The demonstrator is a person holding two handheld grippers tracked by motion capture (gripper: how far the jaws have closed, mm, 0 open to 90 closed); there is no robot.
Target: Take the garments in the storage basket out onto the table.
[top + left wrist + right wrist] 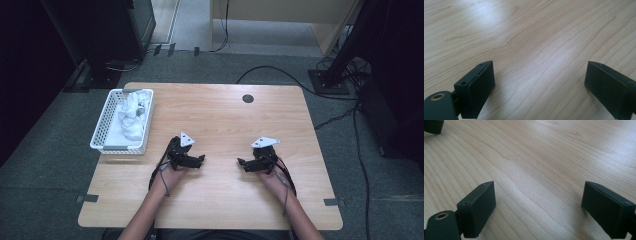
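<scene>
While we scan the counter (220, 115):
Basket (101, 126): one, left of frame, holding crumpled white cloth (131, 114).
Grippers: two, left gripper (199, 161) and right gripper (242, 163) at centre, jaws apart, empty.

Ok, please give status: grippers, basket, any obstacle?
Left gripper open, empty. Right gripper open, empty. White cloths in basket, far left. Nothing between.

A white slatted basket (102, 131) holding crumpled white cloths (132, 114) sits at the table's far-left edge (215, 90).
</scene>
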